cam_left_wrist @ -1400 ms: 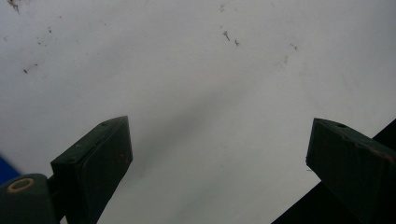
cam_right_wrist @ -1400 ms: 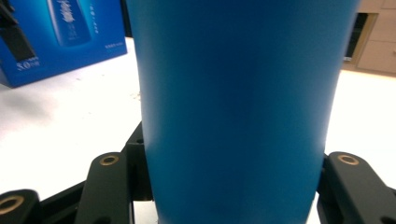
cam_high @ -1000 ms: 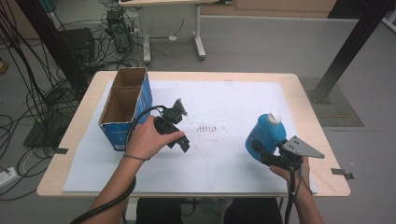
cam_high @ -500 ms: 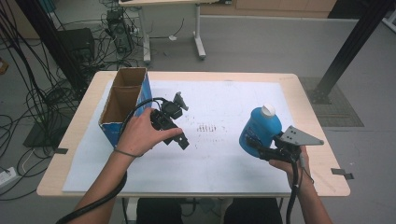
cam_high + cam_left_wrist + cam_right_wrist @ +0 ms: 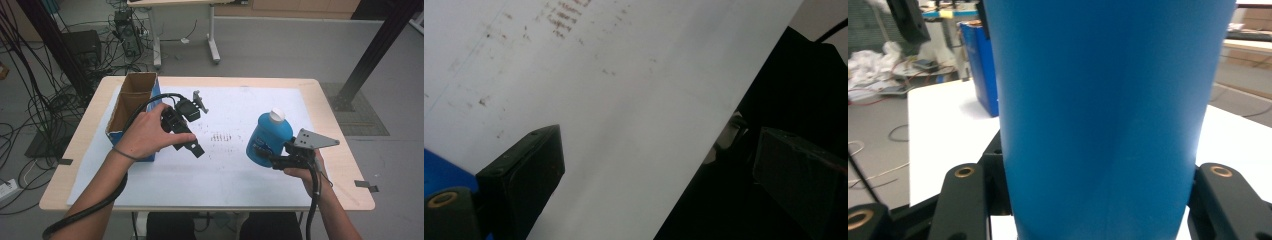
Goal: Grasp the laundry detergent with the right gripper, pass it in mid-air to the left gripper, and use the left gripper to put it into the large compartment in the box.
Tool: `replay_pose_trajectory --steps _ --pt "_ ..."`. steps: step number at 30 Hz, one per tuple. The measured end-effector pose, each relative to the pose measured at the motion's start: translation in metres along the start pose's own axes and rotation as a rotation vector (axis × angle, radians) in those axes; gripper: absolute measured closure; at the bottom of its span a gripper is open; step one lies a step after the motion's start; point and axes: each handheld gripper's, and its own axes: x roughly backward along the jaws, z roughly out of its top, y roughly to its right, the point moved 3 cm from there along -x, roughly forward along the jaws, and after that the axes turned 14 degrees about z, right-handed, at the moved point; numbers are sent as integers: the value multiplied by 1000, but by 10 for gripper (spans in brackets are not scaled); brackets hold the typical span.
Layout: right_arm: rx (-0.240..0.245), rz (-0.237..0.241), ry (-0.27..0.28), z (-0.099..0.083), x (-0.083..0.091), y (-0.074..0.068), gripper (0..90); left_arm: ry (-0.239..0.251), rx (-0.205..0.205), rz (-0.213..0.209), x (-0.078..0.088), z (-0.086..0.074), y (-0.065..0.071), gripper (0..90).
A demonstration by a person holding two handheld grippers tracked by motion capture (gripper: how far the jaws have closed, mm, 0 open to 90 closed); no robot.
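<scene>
right gripper (image 5: 265, 157): clamped on the blue bottle (image 5: 267, 137), jaws pressing either side of the bottle's body. In the right gripper view the blue wall (image 5: 1108, 115) sits squarely between both black jaws, with contact on both sides.
blue bottle: held over the right half of the table, above the white sheet (image 5: 225, 170), tilted a little with its top leaning away from the person. White cap (image 5: 276, 115) is on.
bottle vs sheet: can't tell from the high view whether the base touches the sheet or hangs just above it.
right hand (image 5: 305, 167): wrapped around the gripper body behind the bottle; grey three-cornered plate (image 5: 314, 140) on top, cable running down along the forearm.
left gripper (image 5: 192, 147): jaws spread wide with nothing between them. The left gripper view looks down past both jaws onto the bare white sheet (image 5: 624, 100) and its near edge.
left hand (image 5: 147, 132): holds the gripper left of centre, just beside the cardboard box (image 5: 132, 100); jaws angle down toward the near side of the table.
cardboard box: open-topped, blue outer sides, standing at the left edge of the sheet; well apart from the bottle.
sheet markings: small cluster of dark specks (image 5: 222, 136) between the two grippers.
</scene>
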Motion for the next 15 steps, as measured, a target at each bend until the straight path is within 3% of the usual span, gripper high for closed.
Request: replay_pose_trajectory --steps 9,12,15 --pt "17 99 -22 6 -7 12 424 11 -90 -5 14 10 3 68" --pt "22 145 -41 9 -11 19 423 23 -137 -34 19 15 2 70" --pt "29 189 -49 12 -14 25 424 19 -163 -36 23 19 3 72"
